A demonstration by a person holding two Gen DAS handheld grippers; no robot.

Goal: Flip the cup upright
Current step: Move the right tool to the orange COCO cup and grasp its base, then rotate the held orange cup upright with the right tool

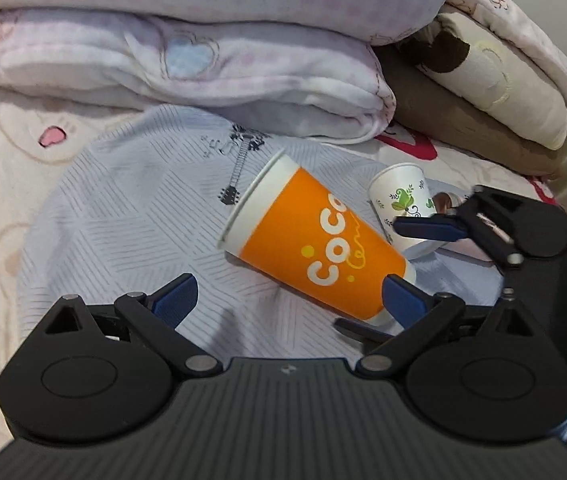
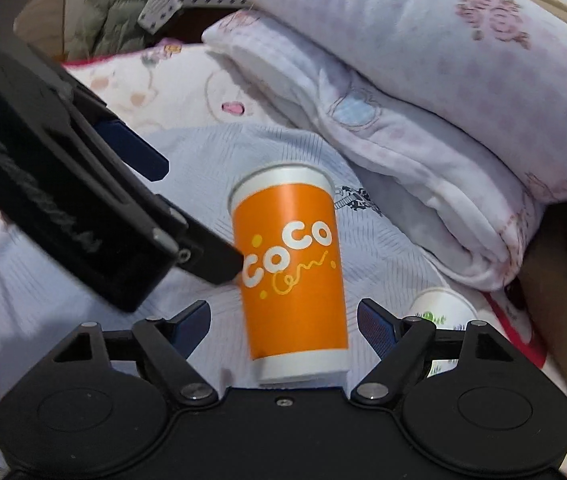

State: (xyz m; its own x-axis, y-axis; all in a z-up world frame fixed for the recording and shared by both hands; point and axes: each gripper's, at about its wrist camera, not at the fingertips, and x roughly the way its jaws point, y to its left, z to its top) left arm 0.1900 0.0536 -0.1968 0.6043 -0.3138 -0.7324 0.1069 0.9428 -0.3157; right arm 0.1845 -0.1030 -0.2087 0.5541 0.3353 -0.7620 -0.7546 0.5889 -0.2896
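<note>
An orange paper cup point(image 1: 315, 240) with white "CoCo" lettering lies on its side on a light blue striped cloth point(image 1: 131, 220), rim toward the back left. My left gripper point(image 1: 289, 296) is open just in front of it, its right finger by the cup's base. In the right wrist view the orange cup point(image 2: 291, 272) sits between the open fingers of my right gripper point(image 2: 283, 328), base end nearest the camera, not clamped. The right gripper also shows in the left wrist view point(image 1: 435, 228), at the right.
A small white cup with green leaf print point(image 1: 401, 196) lies beside the orange cup, also in the right wrist view point(image 2: 441, 306). Folded pink and white blankets point(image 1: 203, 60) are stacked behind. The left gripper's body point(image 2: 63, 184) crosses the right wrist view.
</note>
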